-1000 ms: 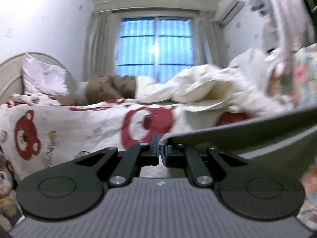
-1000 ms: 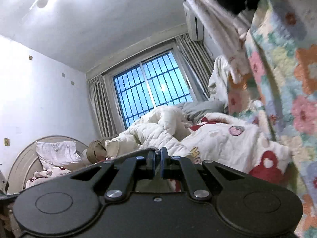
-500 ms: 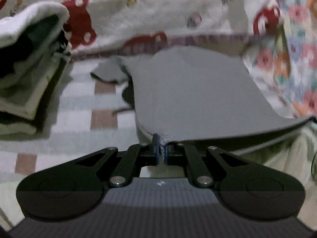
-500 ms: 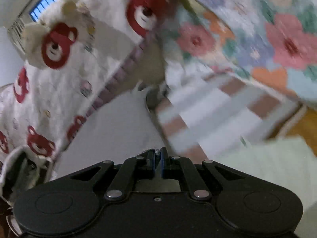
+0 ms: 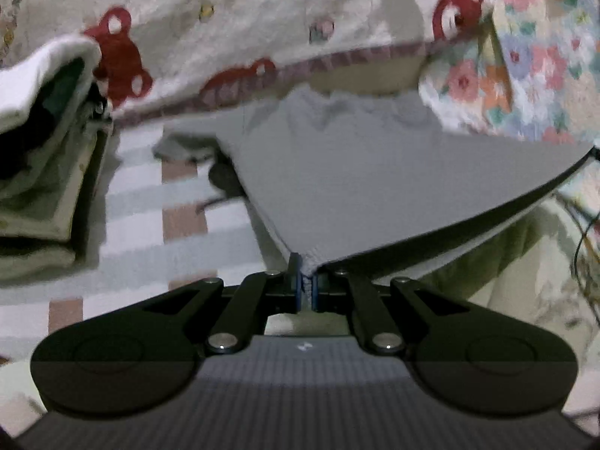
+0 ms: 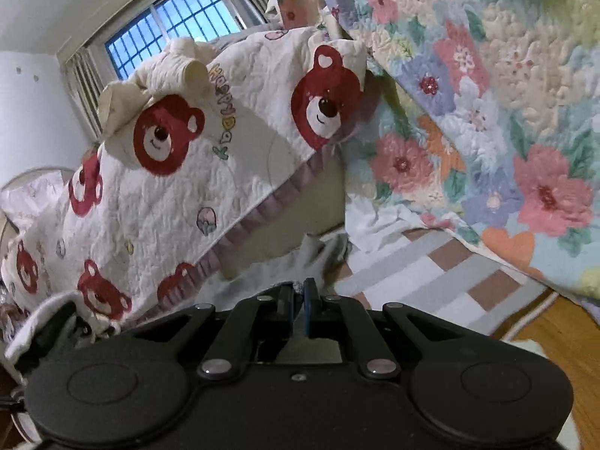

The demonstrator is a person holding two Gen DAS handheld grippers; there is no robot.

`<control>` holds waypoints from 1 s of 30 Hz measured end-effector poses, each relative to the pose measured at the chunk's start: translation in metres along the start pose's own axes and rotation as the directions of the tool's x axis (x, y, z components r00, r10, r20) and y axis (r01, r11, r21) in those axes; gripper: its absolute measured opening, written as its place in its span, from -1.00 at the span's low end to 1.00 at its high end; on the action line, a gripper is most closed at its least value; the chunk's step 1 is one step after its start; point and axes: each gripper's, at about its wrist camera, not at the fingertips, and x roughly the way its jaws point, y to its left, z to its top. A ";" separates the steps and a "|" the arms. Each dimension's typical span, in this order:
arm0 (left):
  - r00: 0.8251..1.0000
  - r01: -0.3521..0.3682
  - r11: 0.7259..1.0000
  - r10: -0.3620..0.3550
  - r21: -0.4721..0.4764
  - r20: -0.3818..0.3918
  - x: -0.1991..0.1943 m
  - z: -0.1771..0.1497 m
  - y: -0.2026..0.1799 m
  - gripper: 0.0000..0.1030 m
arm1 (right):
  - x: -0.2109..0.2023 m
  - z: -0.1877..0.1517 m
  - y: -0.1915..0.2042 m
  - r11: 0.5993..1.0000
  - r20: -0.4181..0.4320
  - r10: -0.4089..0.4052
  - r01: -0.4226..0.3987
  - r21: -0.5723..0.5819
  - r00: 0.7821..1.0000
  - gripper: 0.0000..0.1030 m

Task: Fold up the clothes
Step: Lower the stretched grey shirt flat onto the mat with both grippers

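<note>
Two tools hold one grey garment (image 5: 360,172) by its near edge. The left tool (image 5: 306,288) is clamped on the near left corner, with fabric bunched between the closed jaws. The right tool (image 6: 299,300) has its jaws nearly together, and a scrap of pale fabric shows at their tips — a pinch on the same garment is likely, but the hold is thin. The garment stretches away from the tools, its far end rumpled on the striped rug (image 5: 150,240) at the foot of the bed.

Risks:
- Slip at the right tool. Cause: small bite of fabric, tension across the near edge.
- Skewed fold. Cause: near edge sags between the tools, far end already creased.
- Snag. Cause: a small dark item (image 5: 221,178) lies partly under the left edge.

Surface: the rug, striped grey, white and brown, over wood floor (image 6: 555,322). A folded stack (image 5: 41,172) sits at left. Room: bear-print quilt (image 6: 187,172) hanging off the bed, floral quilt (image 6: 487,112) at right, barred window (image 6: 176,26) far.
</note>
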 end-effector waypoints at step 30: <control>0.935 0.119 0.987 -0.149 -0.111 -0.322 0.044 -0.040 -0.009 -0.86 | -0.009 -0.062 -0.047 0.991 -0.215 -0.133 0.123 -0.060 0.967 -0.90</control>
